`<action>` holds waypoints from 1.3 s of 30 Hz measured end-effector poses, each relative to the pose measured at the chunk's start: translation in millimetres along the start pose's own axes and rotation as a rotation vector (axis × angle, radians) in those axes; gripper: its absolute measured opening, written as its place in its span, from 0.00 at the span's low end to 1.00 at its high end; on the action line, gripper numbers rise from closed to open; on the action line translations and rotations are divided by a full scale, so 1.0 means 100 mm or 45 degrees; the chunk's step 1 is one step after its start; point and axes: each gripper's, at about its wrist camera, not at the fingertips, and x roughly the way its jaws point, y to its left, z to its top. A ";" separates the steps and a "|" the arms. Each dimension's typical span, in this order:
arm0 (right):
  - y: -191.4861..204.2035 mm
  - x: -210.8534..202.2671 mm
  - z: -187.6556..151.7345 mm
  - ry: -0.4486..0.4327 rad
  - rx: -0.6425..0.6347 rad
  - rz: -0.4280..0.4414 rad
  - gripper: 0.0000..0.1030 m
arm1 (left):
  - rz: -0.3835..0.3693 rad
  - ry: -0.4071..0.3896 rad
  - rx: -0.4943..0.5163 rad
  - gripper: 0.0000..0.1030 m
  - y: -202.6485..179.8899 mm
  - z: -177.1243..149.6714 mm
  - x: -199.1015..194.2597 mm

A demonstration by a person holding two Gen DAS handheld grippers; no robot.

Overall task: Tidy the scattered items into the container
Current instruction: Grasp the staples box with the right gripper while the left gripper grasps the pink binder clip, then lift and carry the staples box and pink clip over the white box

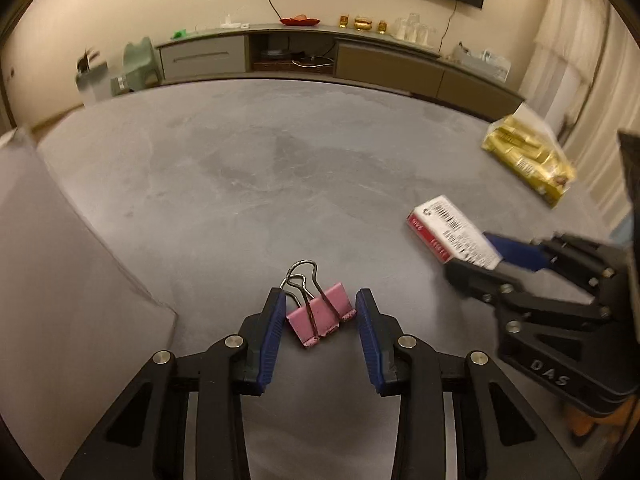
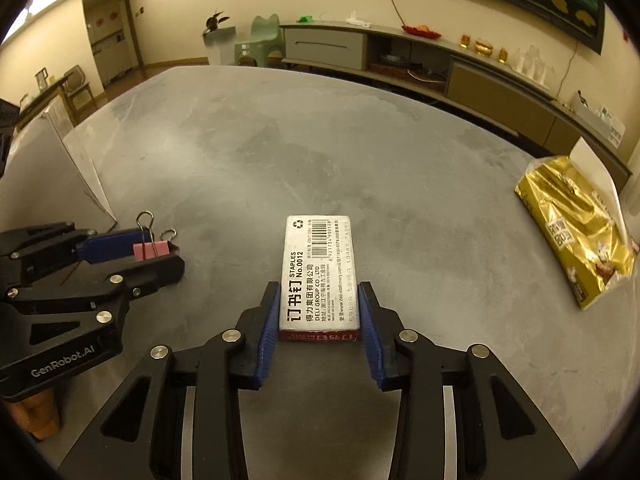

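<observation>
Your left gripper (image 1: pixel 320 320) stands wide, pads flanking the pink binder clip (image 1: pixel 320 318); left pad looks about touching the clip's edge, right pad shows a gap; nothing gripped yet. Clip lies skewed between the fingers, wire handles (image 1: pixel 302 276) pointing ahead; my read: square up to the pink body before closing, and keep off the wires, which would likely slip.

Your right gripper (image 2: pixel 319 312) straddles the near end of the staples box (image 2: pixel 318 272); pads sit just beside its long sides, whether in firm contact I cannot tell; box looks to rest on the grey table (image 2: pixel 320 152). Close evenly on the flat sides; the card should hold fine.

Container (image 1: pixel 52 248), pale-walled, stands left of the left gripper, near; its opening is out of view. Gold packet (image 2: pixel 576 224) lies ahead-right of the right gripper, well apart. Grippers sit side by side; carrying the box left means crossing the left one, so probably move the clip first.
</observation>
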 end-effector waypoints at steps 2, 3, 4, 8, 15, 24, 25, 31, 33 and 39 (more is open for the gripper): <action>0.01 -0.09 -0.04 -0.012 0.030 0.010 0.38 | -0.041 -0.021 -0.004 0.36 -0.01 -0.01 -0.12; 0.02 -0.14 -0.06 -0.021 0.041 0.015 0.38 | -0.054 -0.033 0.005 0.36 -0.02 -0.01 -0.18; 0.03 -0.20 -0.07 -0.030 0.053 0.020 0.38 | -0.065 -0.046 0.016 0.36 -0.05 -0.02 -0.25; 0.11 -0.43 -0.17 -0.051 0.092 0.037 0.38 | -0.090 -0.080 0.060 0.36 -0.18 -0.06 -0.46; 0.31 -0.76 -0.37 -0.063 0.122 0.041 0.38 | -0.113 -0.075 0.081 0.36 -0.22 -0.28 -0.84; 0.61 -1.18 -0.64 -0.065 0.158 0.061 0.38 | -0.152 -0.093 0.082 0.36 -0.11 -0.56 -1.42; 0.65 -1.23 -0.66 -0.066 0.158 0.063 0.38 | -0.152 -0.095 0.078 0.36 -0.10 -0.60 -1.48; 0.87 -1.46 -0.81 -0.066 0.145 0.059 0.38 | -0.185 -0.102 0.061 0.36 -0.06 -0.80 -1.73; 0.94 -1.55 -0.84 -0.067 0.142 0.055 0.38 | -0.196 -0.105 0.062 0.36 -0.04 -0.86 -1.81; 1.12 -1.75 -0.87 -0.081 0.140 0.054 0.38 | -0.237 -0.128 0.057 0.36 0.00 -1.01 -2.09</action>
